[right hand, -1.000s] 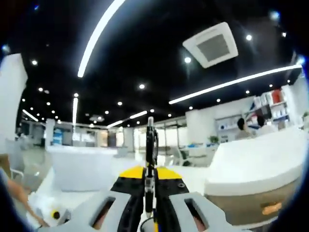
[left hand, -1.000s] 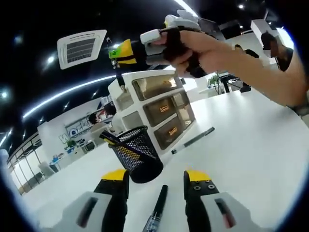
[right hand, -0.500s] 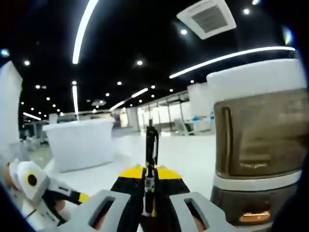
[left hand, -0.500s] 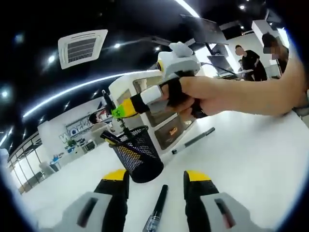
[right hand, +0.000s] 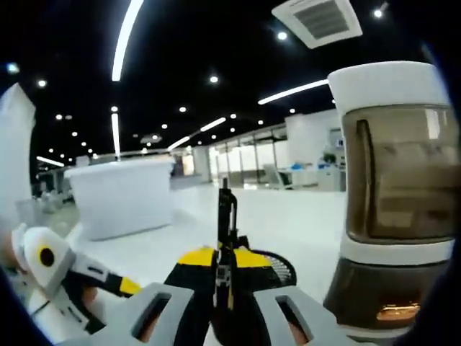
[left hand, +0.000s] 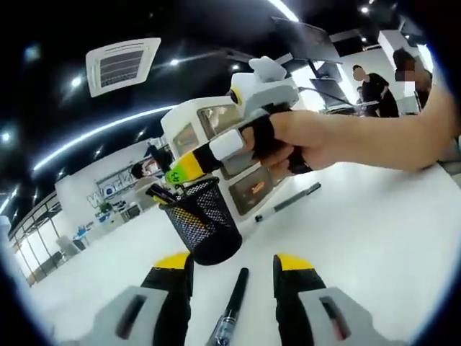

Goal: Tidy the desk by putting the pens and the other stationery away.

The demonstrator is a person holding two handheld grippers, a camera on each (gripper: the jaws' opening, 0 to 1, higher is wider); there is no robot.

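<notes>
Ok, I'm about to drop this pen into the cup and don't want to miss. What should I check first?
1. Right gripper shut on the pen: ok.
2. Right gripper over the mesh cup: ok, right at its rim.
3. Room in the cup: cannot tell; pens already stand inside.
4. Drawer unit clear of the pen: ok.
5. Left gripper open, astride the pen on the desk: ok.

The black pen point(left hand: 232, 308) lying between the left gripper's fingers point(left hand: 175, 288) runs off the bottom edge, so its back end is cut off. In the right gripper view, the mesh pen cup point(right hand: 272, 268) sits mostly hidden behind the yellow fingertips point(right hand: 204, 258). The drawer labels point(left hand: 253, 189) are too blurry to read.
</notes>
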